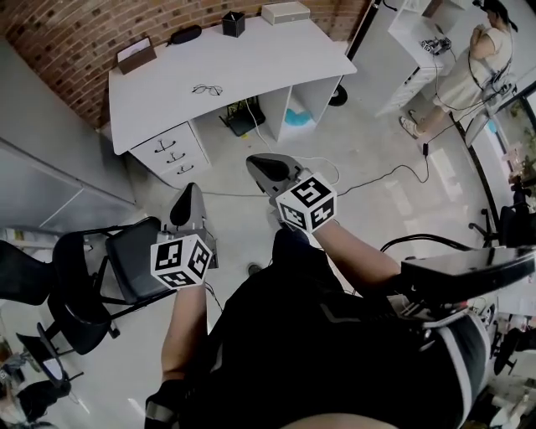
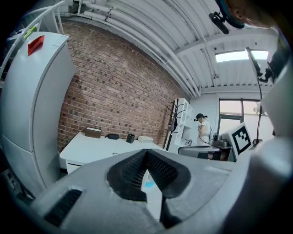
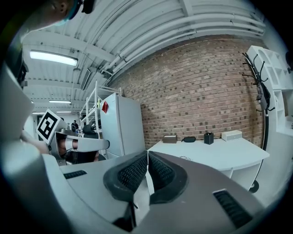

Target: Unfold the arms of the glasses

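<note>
**Head view.** You stand on the floor, well apart from the white desk [image 1: 276, 50] at the far side. The glasses [image 1: 207, 89] lie on the desk top, left of its middle, touching nothing else. Whether their arms are folded cannot be told at this size.

Along the desk's far edge, from left to right, stand a brown box [image 1: 136, 55], a black case [image 1: 184, 34], a black cup [image 1: 234, 23] and a white box [image 1: 286, 12]. Drawers [image 1: 172, 151] sit under the desk's left end. A brick wall [image 1: 100, 25] runs behind the desk. A black chair [image 1: 126, 260] stands just left of your left arm. A second person [image 1: 469, 67] stands at a white bench at the far right.

Your left gripper [image 1: 189, 194] and right gripper [image 1: 258, 162] are both held over the floor and point toward the desk. The right one is farther forward.

**Left gripper view.** The jaws of the left gripper [image 2: 146, 153] are pressed together with nothing between them. The desk shows beyond them.

**Right gripper view.** The jaws of the right gripper [image 3: 147, 155] are likewise pressed together and empty. The glasses [image 3: 185, 158] show as a small dark mark on the desk, past the jaw tips and to their right.
</note>
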Demonstrator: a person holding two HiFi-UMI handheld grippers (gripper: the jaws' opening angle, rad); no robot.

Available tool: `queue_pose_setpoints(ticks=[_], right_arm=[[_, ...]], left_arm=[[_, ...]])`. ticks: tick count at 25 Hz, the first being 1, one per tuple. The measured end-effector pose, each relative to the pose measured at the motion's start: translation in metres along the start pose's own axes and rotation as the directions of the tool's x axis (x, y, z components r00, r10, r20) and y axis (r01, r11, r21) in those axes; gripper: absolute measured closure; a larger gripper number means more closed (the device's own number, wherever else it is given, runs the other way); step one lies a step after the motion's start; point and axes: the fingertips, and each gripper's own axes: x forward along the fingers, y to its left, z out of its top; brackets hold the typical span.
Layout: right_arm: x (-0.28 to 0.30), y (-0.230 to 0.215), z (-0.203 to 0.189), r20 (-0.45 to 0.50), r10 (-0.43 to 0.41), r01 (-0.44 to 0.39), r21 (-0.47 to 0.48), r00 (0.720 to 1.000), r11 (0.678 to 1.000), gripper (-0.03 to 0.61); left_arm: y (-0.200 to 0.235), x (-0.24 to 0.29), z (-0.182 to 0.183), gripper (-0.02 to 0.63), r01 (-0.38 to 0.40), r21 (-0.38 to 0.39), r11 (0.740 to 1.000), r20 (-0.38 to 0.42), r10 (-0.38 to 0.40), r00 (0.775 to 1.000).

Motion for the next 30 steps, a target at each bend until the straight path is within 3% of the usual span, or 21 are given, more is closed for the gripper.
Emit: queue_pose_setpoints(ticks=[4,15,30], right_arm=[[0.020,-0.013,0.003,0.017,0.028,-0.028,-0.019,0.999,0.999,0.569],[0.091,-0.073,0.032,0.054,0.117,-0.115,-0.031,0.992,0.993,0.569],[0.189,-0.215,0.039,-0.004,0.120,-0.120,0.031,0.993,0.992,0.568]], left_arm=[[0.004,0.024,0.004,0.604,0.005,0.021,1.000,0.017,-0.005,1.000],[0.034,0.115,0.032,0.604,-0.073,0.063,0.995,0.015,0.072,0.997],[0.077,0.274,0.044,0.604,-0.125,0.042,0.991,-0.076,0.128,0.989]])
